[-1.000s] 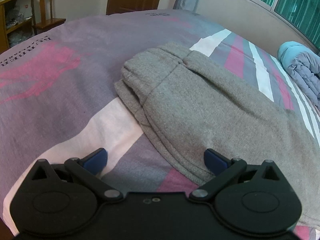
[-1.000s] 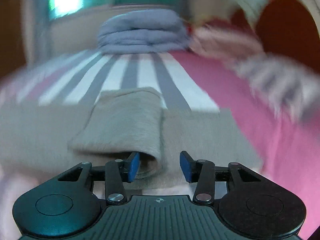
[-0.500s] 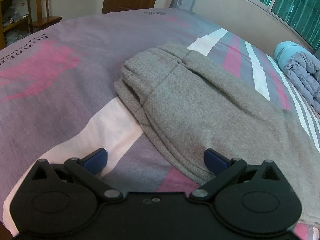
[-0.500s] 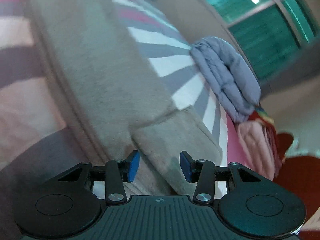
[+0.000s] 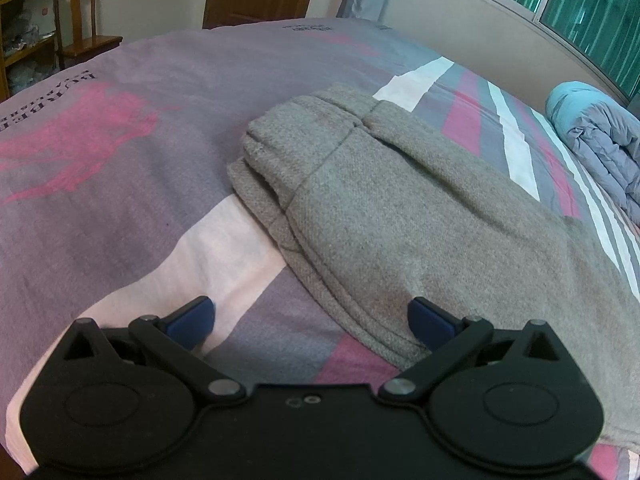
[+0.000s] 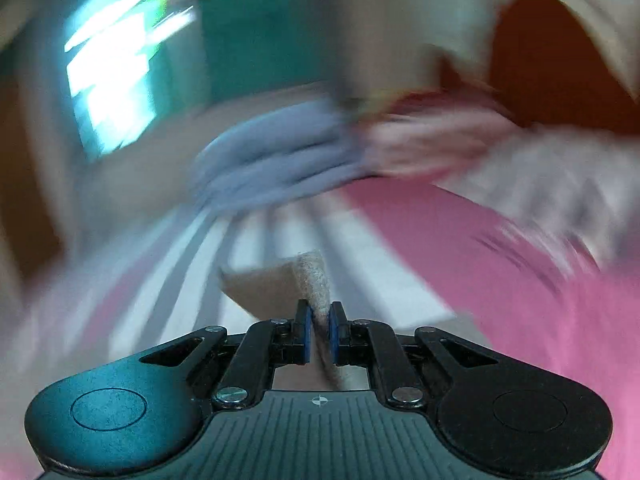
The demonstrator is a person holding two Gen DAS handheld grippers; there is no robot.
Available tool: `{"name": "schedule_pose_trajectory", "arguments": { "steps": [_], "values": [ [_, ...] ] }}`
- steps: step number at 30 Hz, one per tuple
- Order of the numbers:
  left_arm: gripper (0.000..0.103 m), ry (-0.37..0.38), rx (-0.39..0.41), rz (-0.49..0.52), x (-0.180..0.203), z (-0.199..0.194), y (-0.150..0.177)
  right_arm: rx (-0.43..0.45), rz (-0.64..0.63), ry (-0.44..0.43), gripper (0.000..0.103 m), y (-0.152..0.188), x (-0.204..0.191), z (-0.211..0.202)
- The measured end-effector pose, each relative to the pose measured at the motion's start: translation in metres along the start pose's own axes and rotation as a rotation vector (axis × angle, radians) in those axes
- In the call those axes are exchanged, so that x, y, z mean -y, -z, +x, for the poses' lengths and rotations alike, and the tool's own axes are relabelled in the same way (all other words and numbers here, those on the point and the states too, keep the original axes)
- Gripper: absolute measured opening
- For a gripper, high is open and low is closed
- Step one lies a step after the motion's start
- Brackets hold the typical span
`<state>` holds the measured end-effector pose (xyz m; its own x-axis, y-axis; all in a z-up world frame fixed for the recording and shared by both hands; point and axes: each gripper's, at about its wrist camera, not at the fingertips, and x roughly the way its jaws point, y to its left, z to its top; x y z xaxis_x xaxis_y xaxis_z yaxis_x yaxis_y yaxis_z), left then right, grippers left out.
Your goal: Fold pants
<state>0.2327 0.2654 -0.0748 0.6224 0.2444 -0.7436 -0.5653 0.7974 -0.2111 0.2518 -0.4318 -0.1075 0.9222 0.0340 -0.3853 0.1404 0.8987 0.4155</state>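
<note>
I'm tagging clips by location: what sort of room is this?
Most likely a bedroom: grey pants lie on a bed with a striped cover, a folded blue quilt beside the window.

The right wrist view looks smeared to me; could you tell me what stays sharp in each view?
Right wrist view: background motion-blurred, only the right gripper and the pants fabric its closing jaws pinch stay sharp. Left wrist view: crisp throughout, fisheye-curved.

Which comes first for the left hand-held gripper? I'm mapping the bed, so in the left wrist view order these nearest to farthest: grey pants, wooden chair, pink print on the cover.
From the left hand-held gripper:
1. Grey pants: their hem lies between its open fingers, right of centre.
2. Pink print: farther up the cover, left.
3. Wooden chair: beyond the bed, top left.
</note>
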Motion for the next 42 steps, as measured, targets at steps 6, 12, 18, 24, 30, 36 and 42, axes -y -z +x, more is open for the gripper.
{"name": "schedule_pose_trajectory", "arguments": {
  "steps": [6,12,18,24,30,36,42],
  "values": [
    [0.097,-0.004,-0.003,0.006,0.002,0.001,-0.001,-0.146,0.408,0.107,0.008,0.020,0.124,0.014],
    [0.097,-0.004,-0.010,0.005,0.002,0.002,-0.003,-0.121,0.521,0.060,0.008,0.027,0.143,0.006],
    [0.097,-0.001,-0.011,0.007,0.001,0.003,-0.003,-0.148,0.600,0.069,0.009,0.036,0.144,0.005],
    [0.097,-0.002,0.002,0.012,0.002,0.003,0.000,-0.114,0.651,0.026,0.042,0.030,0.142,-0.024],
    [0.097,0.003,-0.004,0.013,0.002,0.002,0.001,-0.172,0.767,0.008,0.042,0.040,0.150,-0.014],
    [0.097,0.007,-0.008,0.015,0.000,0.002,0.000,-0.230,0.609,0.098,0.014,0.017,0.137,0.012],
    [0.097,0.020,-0.005,0.026,-0.002,0.001,0.001,-0.124,0.551,-0.006,0.014,0.013,0.150,-0.006]
  ]
}}
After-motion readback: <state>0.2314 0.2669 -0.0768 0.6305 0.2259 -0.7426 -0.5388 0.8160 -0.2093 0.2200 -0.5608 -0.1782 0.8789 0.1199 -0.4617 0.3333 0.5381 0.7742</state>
